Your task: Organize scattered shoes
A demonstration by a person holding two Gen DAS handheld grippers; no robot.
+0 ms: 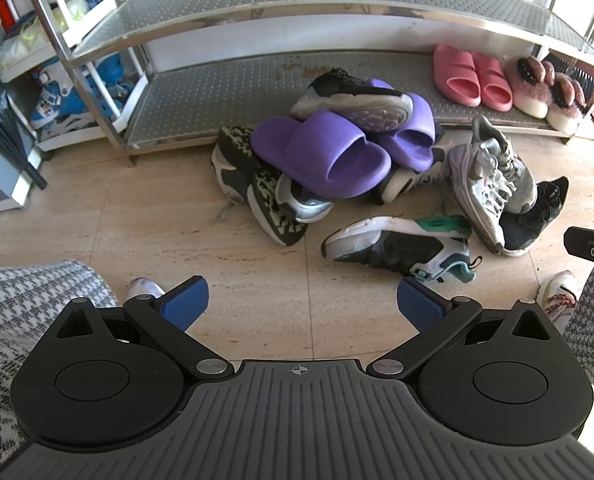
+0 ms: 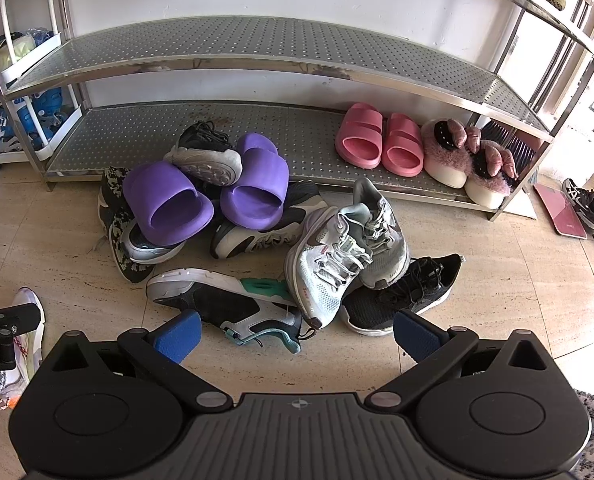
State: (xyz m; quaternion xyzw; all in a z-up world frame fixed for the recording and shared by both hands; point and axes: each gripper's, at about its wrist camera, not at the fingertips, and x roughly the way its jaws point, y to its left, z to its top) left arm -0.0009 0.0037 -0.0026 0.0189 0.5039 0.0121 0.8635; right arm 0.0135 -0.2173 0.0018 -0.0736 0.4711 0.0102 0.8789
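Left gripper (image 1: 303,306) hovering over tile, jaws spread, gripping nothing. Shoe pile (image 2: 233,216) lying at twelve o'clock before the metal rack (image 2: 257,52); pink slides (image 2: 379,140) sitting on its bottom shelf at one o'clock. Right gripper (image 2: 297,338) hanging likewise, jaws released.

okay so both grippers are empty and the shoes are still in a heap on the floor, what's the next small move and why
Probably ease the right gripper forward and down onto the teal-accented sneaker. Both grippers are open and empty, and that shoe lies alone on the floor at the near edge of the pile, directly ahead of the right gripper with nothing on top. The bottom shelf has bare space left of the pink slides.
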